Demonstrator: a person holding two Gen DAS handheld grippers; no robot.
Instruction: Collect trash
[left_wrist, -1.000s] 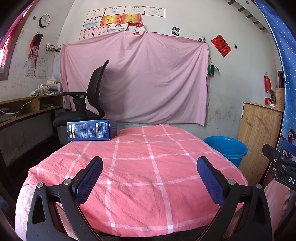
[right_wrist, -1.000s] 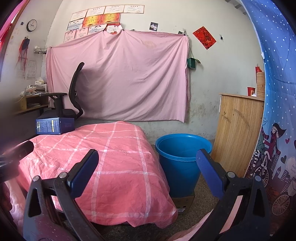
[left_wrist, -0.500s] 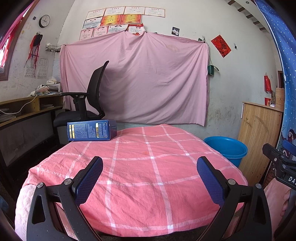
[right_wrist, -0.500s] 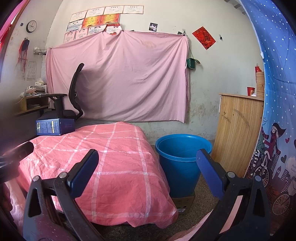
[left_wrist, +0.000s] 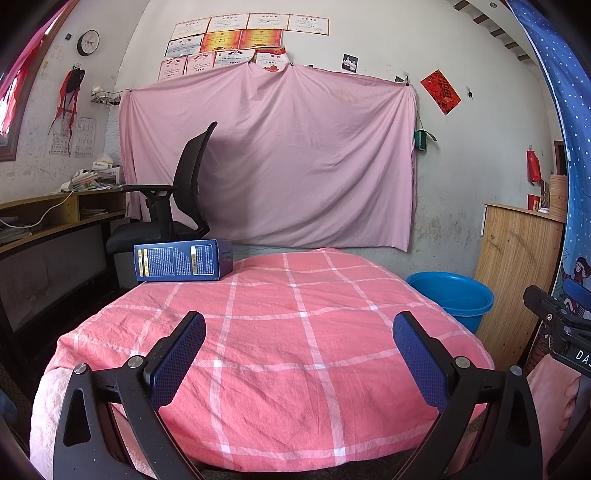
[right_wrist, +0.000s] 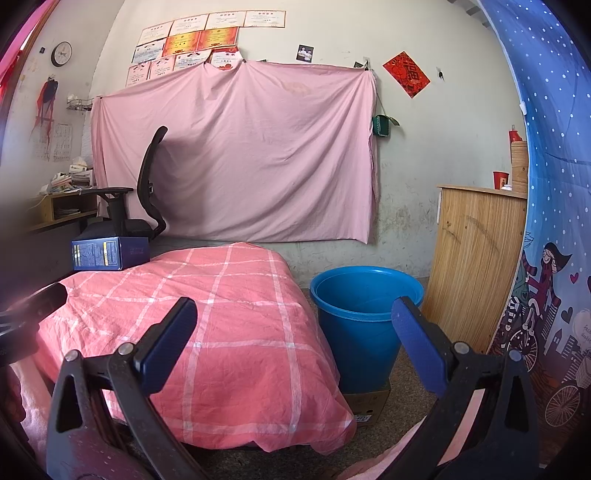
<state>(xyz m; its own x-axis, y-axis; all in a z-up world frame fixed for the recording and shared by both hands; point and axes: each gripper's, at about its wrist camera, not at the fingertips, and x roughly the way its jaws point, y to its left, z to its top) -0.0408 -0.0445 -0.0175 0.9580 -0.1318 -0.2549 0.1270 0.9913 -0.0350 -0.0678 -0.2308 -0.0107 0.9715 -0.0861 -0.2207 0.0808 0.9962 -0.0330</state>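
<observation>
A dark blue cardboard box (left_wrist: 183, 260) lies on its side at the far left corner of a table covered with a pink checked cloth (left_wrist: 280, 332). It also shows in the right wrist view (right_wrist: 110, 253). A blue plastic bucket (right_wrist: 364, 317) stands on the floor to the right of the table; its rim shows in the left wrist view (left_wrist: 452, 295). My left gripper (left_wrist: 299, 332) is open and empty above the table's near edge, well short of the box. My right gripper (right_wrist: 295, 321) is open and empty, in front of the table's right corner and the bucket.
A black office chair (left_wrist: 177, 206) stands behind the box. A wooden desk (left_wrist: 55, 221) runs along the left wall. A wooden cabinet (right_wrist: 476, 266) stands right of the bucket. A pink sheet (left_wrist: 269, 158) hangs on the back wall. The bucket rests on a flat carton (right_wrist: 369, 406).
</observation>
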